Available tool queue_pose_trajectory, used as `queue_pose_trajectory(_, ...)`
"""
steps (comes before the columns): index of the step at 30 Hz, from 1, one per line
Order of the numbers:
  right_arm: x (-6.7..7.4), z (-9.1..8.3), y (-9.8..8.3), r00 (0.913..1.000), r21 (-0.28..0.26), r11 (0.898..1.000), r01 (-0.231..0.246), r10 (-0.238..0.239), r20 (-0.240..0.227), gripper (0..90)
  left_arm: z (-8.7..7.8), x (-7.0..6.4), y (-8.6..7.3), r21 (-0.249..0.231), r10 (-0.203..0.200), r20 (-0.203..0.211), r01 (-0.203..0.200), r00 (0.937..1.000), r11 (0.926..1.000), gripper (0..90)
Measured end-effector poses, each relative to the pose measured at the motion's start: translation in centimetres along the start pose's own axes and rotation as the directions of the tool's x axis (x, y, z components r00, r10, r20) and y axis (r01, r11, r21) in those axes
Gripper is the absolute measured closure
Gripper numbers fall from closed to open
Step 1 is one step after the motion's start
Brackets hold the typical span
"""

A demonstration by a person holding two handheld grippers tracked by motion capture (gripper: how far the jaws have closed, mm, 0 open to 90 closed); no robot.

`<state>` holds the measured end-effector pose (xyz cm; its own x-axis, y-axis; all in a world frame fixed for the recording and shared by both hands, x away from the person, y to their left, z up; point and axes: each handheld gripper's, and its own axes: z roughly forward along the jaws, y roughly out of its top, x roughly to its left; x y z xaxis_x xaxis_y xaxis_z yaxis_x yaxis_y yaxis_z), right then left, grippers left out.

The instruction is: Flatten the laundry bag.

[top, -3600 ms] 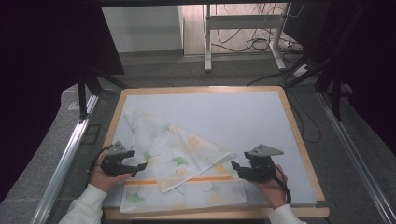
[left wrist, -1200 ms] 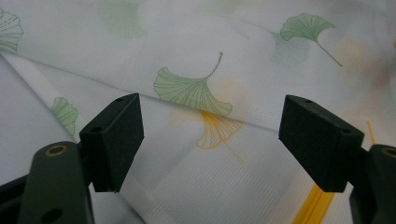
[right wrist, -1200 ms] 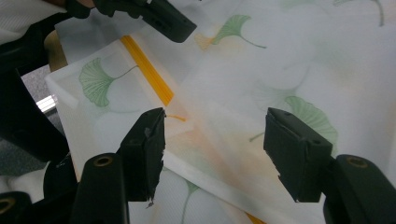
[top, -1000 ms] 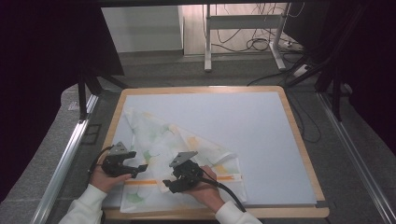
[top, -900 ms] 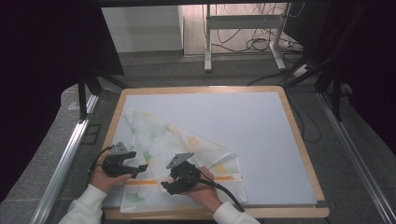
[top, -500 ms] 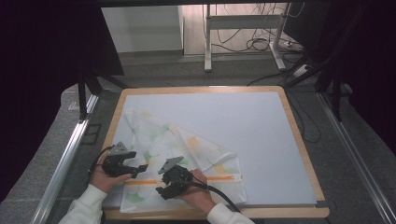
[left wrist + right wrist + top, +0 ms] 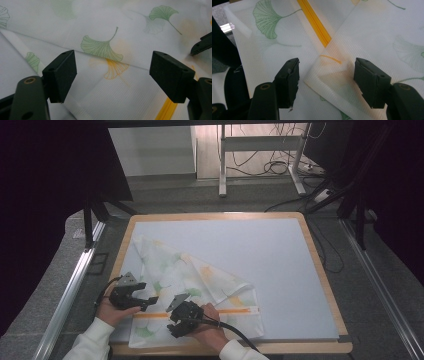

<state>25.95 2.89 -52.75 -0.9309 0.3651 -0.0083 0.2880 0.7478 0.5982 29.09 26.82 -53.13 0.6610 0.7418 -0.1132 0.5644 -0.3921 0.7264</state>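
Note:
A white cloth (image 7: 200, 280) printed with green and orange ginkgo leaves lies partly folded on the left half of the mat, an orange stripe (image 7: 235, 311) near its front edge. My left gripper (image 7: 149, 301) rests at the cloth's left edge, open, its jaws wide apart over the fabric (image 7: 107, 25). My right gripper (image 7: 174, 326) hovers low over the front of the cloth, open. A folded corner (image 7: 332, 80) of the cloth lies between its two fingers (image 7: 287, 80), beside the stripe (image 7: 314, 22), and neither pad presses on it. The right gripper's jaw tip (image 7: 202, 45) reaches in near the left one.
The pale blue mat (image 7: 280, 265) sits on a wood-rimmed table (image 7: 325, 285); its right half is bare. Metal rails (image 7: 70, 290) run along both sides. A desk frame and cables (image 7: 270, 165) stand far behind. White sleeves (image 7: 95, 340) come in from the bottom.
The right gripper has come from the cloth's right end to its front left part and sunk a little over the last second. The left gripper has stayed put.

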Motion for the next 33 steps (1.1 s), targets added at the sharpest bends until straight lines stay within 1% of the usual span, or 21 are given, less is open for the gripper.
queue_pose_trajectory(1, 0.1, 0.0, 0.0, 0.9997, 0.005, 1.0, 0.014, -0.014, 0.022, 40.3, 0.0, 0.0, 0.0, 0.002, 0.001, 0.0, -0.001, 1.0, 1.0, 21.8)
queue_pose_trajectory(2, 0.2, 0.1, -0.1, 0.9993, 0.004, 1.0, 0.019, -0.019, 0.033, 41.1, 0.0, 0.0, 0.0, 0.003, 0.001, 0.001, -0.001, 1.0, 1.0, 21.7)
queue_pose_trajectory(4, 0.2, 0.1, -0.1, 0.9991, 0.001, 1.0, 0.019, -0.019, 0.039, 41.6, 0.0, 0.0, 0.0, 0.003, 0.001, 0.001, -0.001, 1.0, 1.0, 21.7)
queue_pose_trajectory(6, 0.1, 0.0, -0.2, 0.9987, -0.002, 1.0, 0.01, -0.01, 0.05, 46.7, 0.1, 0.0, 0.0, 0.005, 0.002, 0.0, -0.002, 1.0, 1.0, 21.6)
queue_pose_trajectory(7, 0.1, 0.0, -0.2, 0.9987, -0.002, 1.0, 0.01, -0.01, 0.05, 46.7, 0.1, 0.0, 0.0, 0.005, 0.002, 0.0, -0.002, 1.0, 1.0, 21.6)
queue_pose_trajectory(8, 0.0, -0.1, -0.2, 0.9977, -0.005, 1.0, 0.004, -0.004, 0.068, 54.4, 0.1, 0.0, 0.0, 0.01, 0.005, -0.001, -0.005, 1.0, 0.9999, 21.6)
queue_pose_trajectory(9, -0.2, -0.1, -0.3, 0.9977, -0.01, 1.0, 0.001, 0.0, 0.068, 58.0, 0.2, -0.1, 0.0, 0.01, 0.001, -0.002, -0.001, 1.0, 0.9999, 21.4)
queue_pose_trajectory(10, -0.2, -0.1, -0.3, 0.9977, -0.01, 1.0, 0.001, 0.0, 0.068, 58.0, 0.2, -0.1, 0.0, 0.01, 0.001, -0.002, -0.001, 1.0, 0.9999, 21.4)
queue_pose_trajectory(11, -0.5, -0.2, -0.3, 0.9977, -0.02, 1.0, -0.01, 0.012, 0.067, 63.8, 0.2, -0.1, 0.0, 0.012, 0.002, -0.002, -0.002, 1.0, 0.9999, 21.4)
queue_pose_trajectory(12, -0.6, -0.2, -0.4, 0.9976, -0.022, 1.0, -0.017, 0.018, 0.067, 66.5, 0.2, 0.0, 0.0, 0.013, 0.003, -0.002, -0.003, 1.0, 0.9999, 21.3)
queue_pose_trajectory(16, -1.0, -0.3, -0.4, 0.9976, -0.033, 0.999, -0.032, 0.034, 0.061, 72.4, 0.2, 0.0, -0.1, 0.011, 0.007, -0.004, -0.007, 1.0, 0.9999, 21.4)
queue_pose_trajectory(17, -1.0, -0.4, -0.5, 0.9973, -0.035, 0.999, -0.036, 0.039, 0.062, 75.6, 0.2, 0.0, -0.1, 0.007, 0.007, -0.003, -0.007, 1.0, 1.0, 21.7)
queue_pose_trajectory(18, -1.1, -0.5, -0.5, 0.997, -0.04, 0.998, -0.039, 0.042, 0.065, 80.8, 0.1, 0.0, 0.0, 0.003, 0.008, -0.002, -0.008, 1.0, 1.0, 22.0)
queue_pose_trajectory(19, -1.1, -0.5, -0.5, 0.997, -0.04, 0.998, -0.039, 0.042, 0.065, 80.8, 0.1, -0.1, 0.0, 0.002, 0.01, -0.002, -0.01, 0.9999, 0.9999, 22.0)
queue_pose_trajectory(20, -1.3, -0.6, -0.5, 0.997, -0.045, 0.998, -0.042, 0.045, 0.063, 82.7, 0.0, -0.1, 0.0, -0.003, 0.014, -0.005, -0.014, 0.9999, 0.9999, 22.1)
queue_pose_trajectory(25, -1.5, -0.9, -0.5, 0.9971, -0.062, 0.997, -0.045, 0.049, 0.059, 83.5, 0.0, -0.2, 0.0, -0.011, 0.017, -0.006, -0.017, 0.9998, 0.9998, 22.2)
queue_pose_trajectory(30, -2.0, -1.4, -0.5, 0.9955, -0.083, 0.995, -0.064, 0.07, 0.065, 83.9, 0.0, -0.2, 0.0, -0.01, 0.019, -0.005, -0.019, 0.9998, 0.9998, 22.2)
queue_pose_trajectory(31, -2.1, -1.5, -0.5, 0.9951, -0.087, 0.994, -0.069, 0.074, 0.065, 84.0, 0.0, -0.2, 0.0, -0.015, 0.013, -0.005, -0.013, 0.9999, 0.9998, 22.2)
queue_pose_trajectory(33, -2.3, -1.8, -0.4, 0.9944, -0.095, 0.993, -0.074, 0.081, 0.068, 84.2, -0.1, -0.2, 0.0, -0.011, 0.02, -0.006, -0.021, 0.9998, 0.9997, 22.2)
